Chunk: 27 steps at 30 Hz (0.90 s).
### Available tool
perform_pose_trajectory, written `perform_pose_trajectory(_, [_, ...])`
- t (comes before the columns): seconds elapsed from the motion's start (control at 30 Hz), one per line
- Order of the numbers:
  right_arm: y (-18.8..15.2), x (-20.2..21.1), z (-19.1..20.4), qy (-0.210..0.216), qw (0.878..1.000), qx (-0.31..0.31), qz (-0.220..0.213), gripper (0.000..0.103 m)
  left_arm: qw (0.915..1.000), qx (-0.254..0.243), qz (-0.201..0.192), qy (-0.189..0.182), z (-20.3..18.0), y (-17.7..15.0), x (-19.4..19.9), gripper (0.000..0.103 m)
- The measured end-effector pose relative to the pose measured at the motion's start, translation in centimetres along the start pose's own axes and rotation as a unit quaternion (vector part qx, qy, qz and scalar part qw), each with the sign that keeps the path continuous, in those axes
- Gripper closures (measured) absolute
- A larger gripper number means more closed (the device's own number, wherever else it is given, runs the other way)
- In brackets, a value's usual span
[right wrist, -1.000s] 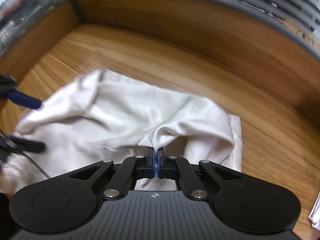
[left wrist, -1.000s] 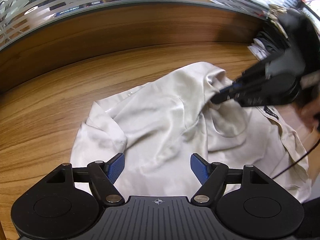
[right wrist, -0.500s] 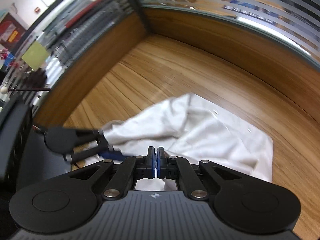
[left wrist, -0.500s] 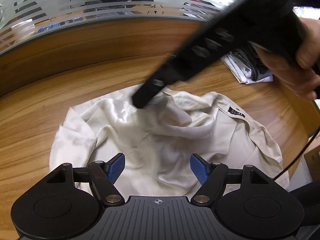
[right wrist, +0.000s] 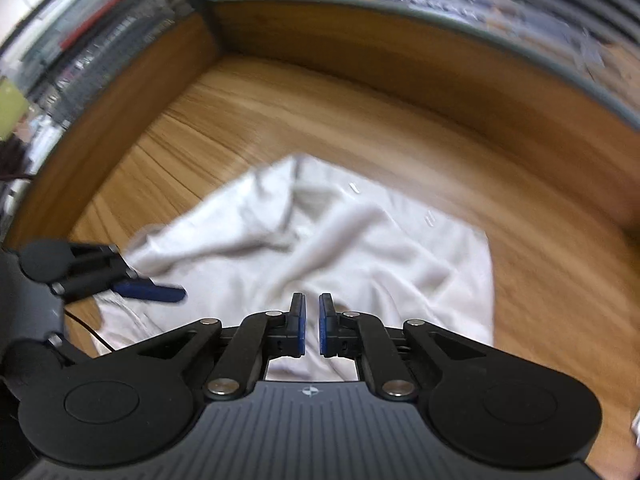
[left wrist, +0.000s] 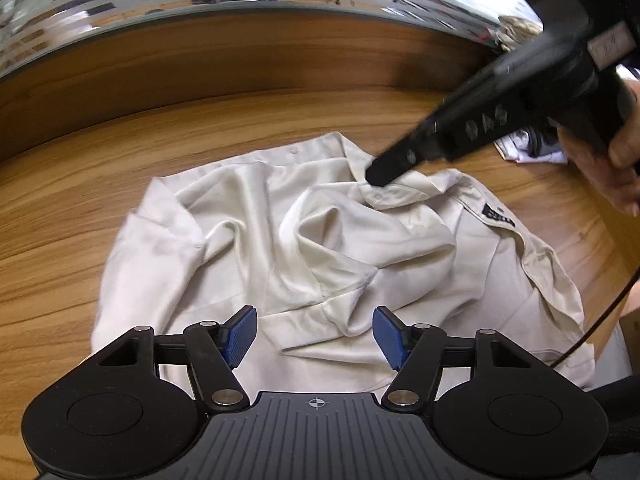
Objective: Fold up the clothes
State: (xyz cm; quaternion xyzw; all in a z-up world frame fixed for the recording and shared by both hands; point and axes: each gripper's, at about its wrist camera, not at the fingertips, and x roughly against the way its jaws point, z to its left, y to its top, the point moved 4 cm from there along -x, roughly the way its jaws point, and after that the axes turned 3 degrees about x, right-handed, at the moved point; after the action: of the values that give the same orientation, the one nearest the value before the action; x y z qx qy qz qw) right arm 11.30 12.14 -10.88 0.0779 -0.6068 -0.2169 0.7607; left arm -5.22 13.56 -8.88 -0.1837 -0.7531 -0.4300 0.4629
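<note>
A cream button-up shirt (left wrist: 320, 240) lies crumpled on the wooden table, collar and dark label at the right; it also shows in the right wrist view (right wrist: 340, 248). My left gripper (left wrist: 314, 336) is open and empty, its blue pads hovering over the shirt's near edge. My right gripper (right wrist: 312, 326) has its pads a small gap apart with nothing between them, just above the shirt. In the left wrist view the right gripper (left wrist: 380, 176) reaches in from the upper right, its tip at the collar. The left gripper (right wrist: 160, 292) shows at the left in the right wrist view.
The wooden table (left wrist: 120, 152) has a raised wooden back wall (left wrist: 240, 52) with striped glass above. A pile of folded dark and white clothes (left wrist: 532, 148) lies at the far right. A black cable (left wrist: 600, 320) trails at the right.
My right gripper carried a fold of shirt leftward, then swung back right to the collar and opened slightly, letting the cloth go. The left gripper stayed open and barely moved.
</note>
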Motion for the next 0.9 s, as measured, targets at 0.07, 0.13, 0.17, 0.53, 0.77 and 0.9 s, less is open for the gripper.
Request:
perform_pose_trajectory(0.07, [-1.5,-0.7,-0.6,-0.008,1.000,-0.008,0.007,0.093,0.9998,-0.018,0.000,-0.002,-0.6,0.0,-0.8,0.040])
perform_pose_trajectory(0.13, [-2.9,-1.4,-0.9,-0.013,1.000,-0.016,0.013,0.083,0.9993,-0.036,0.003,-0.002,-1.4,0.2,-1.6,0.044])
perform_pose_trajectory(0.17, [-3.5,-1.8,-0.9,-0.013,1.000,-0.021,0.014,0.081,0.9990,-0.045,0.005,-0.001,-1.8,0.2,-2.0,0.046])
perform_pose_trajectory(0.53, [-6.8,-4.6,-0.3,-0.053,0.998,0.015,0.017,0.073,0.9947,-0.084,0.008,0.060,-3.4,1.4,-5.9,0.095])
perform_pose_trajectory(0.77, [-6.2,-6.6,0.5,-0.063,0.996,0.067,0.023,0.068,0.9983,-0.029,-0.019,0.046,-1.4,1.7,-2.9,0.096])
perform_pose_trajectory(0.9, [-5.8,-7.9,1.5,-0.066,0.992,0.106,0.025,0.064,0.9987,0.006,-0.030,0.041,-0.3,2.2,-1.8,0.096])
